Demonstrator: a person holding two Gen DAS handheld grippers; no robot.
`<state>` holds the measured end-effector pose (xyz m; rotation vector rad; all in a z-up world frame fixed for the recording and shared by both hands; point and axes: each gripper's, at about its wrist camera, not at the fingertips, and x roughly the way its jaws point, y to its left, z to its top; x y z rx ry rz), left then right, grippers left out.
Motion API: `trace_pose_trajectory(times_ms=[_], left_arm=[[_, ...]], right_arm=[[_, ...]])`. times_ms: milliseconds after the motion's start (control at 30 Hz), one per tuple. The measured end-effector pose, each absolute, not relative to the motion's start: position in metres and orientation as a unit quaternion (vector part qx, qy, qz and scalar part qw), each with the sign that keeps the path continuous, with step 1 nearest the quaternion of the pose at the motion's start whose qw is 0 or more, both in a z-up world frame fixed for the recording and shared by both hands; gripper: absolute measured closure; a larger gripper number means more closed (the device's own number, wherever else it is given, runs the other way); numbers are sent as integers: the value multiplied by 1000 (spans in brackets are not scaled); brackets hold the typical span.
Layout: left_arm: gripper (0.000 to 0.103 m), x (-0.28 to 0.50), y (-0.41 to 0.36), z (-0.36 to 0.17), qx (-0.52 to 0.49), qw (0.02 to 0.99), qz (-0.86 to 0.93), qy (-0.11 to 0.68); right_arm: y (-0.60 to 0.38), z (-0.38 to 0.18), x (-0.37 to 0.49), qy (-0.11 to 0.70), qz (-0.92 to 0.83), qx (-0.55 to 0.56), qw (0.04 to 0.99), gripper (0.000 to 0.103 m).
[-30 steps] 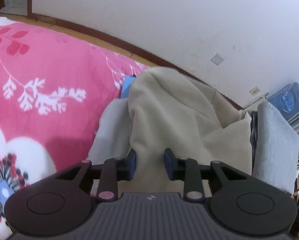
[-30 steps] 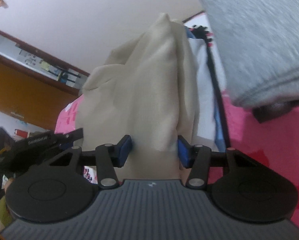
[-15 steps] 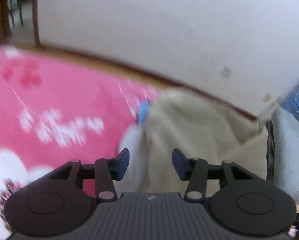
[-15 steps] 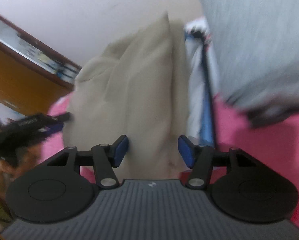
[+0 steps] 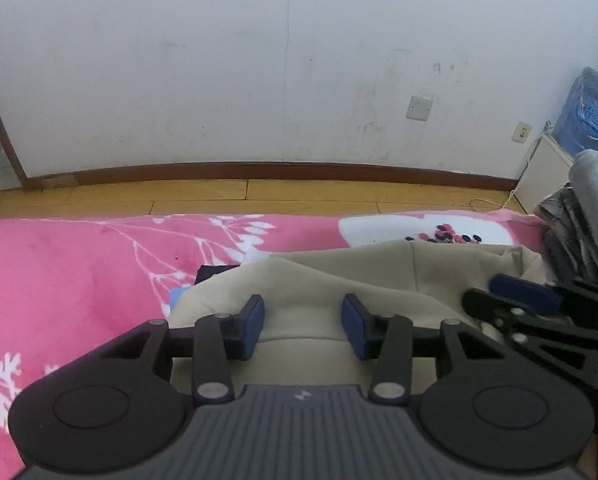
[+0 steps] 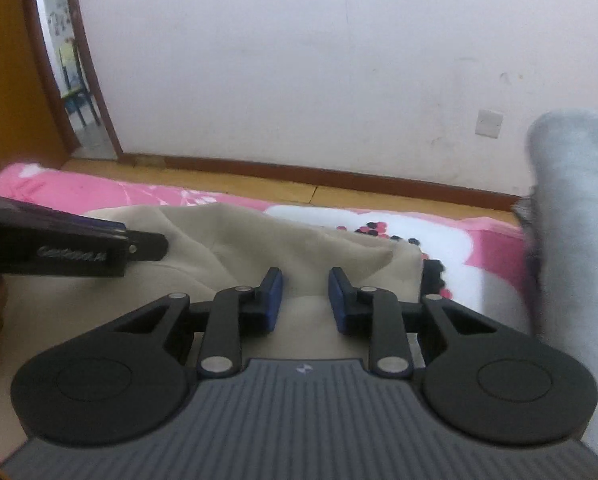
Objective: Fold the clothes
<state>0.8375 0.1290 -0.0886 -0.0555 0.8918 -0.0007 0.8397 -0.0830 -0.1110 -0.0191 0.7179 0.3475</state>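
A beige garment (image 5: 339, 280) lies bunched on the pink floral blanket (image 5: 79, 272). My left gripper (image 5: 304, 326) hovers low over its near edge, open, with the cloth showing flat between the blue pads and not pinched. My right gripper (image 6: 305, 300) is over the same garment (image 6: 227, 236) further right. Its jaws are closing, a low ridge of beige fabric lies in the gap, and the pads still stand apart from it. Each gripper shows in the other's view: the right gripper (image 5: 503, 296) at the right edge, the left gripper (image 6: 147, 246) at the left.
A stack of folded clothes topped by a grey piece (image 5: 595, 208) stands at the right, and the grey piece (image 6: 571, 220) sits close beside my right gripper. Beyond the blanket are wooden floor (image 5: 259, 196), a white wall, a water bottle (image 5: 591, 112) and a doorway (image 6: 71, 80).
The beige garment hung upright between both pairs of pads; now it lies on the blanket. Both grippers sank and rolled level. The left jaws widened and let go; the right jaws narrowed.
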Motion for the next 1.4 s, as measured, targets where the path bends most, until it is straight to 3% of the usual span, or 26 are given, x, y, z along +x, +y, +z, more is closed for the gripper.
trace_pose_trajectory(times_ms=[200, 333, 433, 567, 667, 800, 933, 1033, 1400], left_arm=[[56, 809, 150, -59, -60, 907, 5, 416], [54, 759, 169, -35, -74, 913, 19, 400], [54, 720, 164, -31, -66, 903, 22, 424], [54, 686, 148, -41, -78, 880, 47, 465], [48, 679, 148, -47, -105, 876, 86, 462], [48, 688, 151, -51, -126, 868, 121, 465], [48, 696, 154, -53, -141, 857, 137, 477], [52, 697, 150, -52, -141, 852, 141, 485], [57, 699, 132, -56, -135, 844, 140, 500]], right_arm=[[-105, -81, 849, 367, 201, 53, 907, 79], [-145, -33, 788, 301, 234, 81, 921, 77], [-164, -27, 738, 307, 260, 53, 914, 77], [-158, -41, 676, 355, 313, -11, 881, 77], [-163, -61, 658, 401, 314, 30, 860, 76], [-157, -90, 655, 441, 299, 15, 846, 73], [-135, -108, 661, 419, 304, -71, 853, 72], [-129, -113, 670, 386, 308, -121, 861, 80], [-163, -100, 682, 367, 356, -130, 849, 85]])
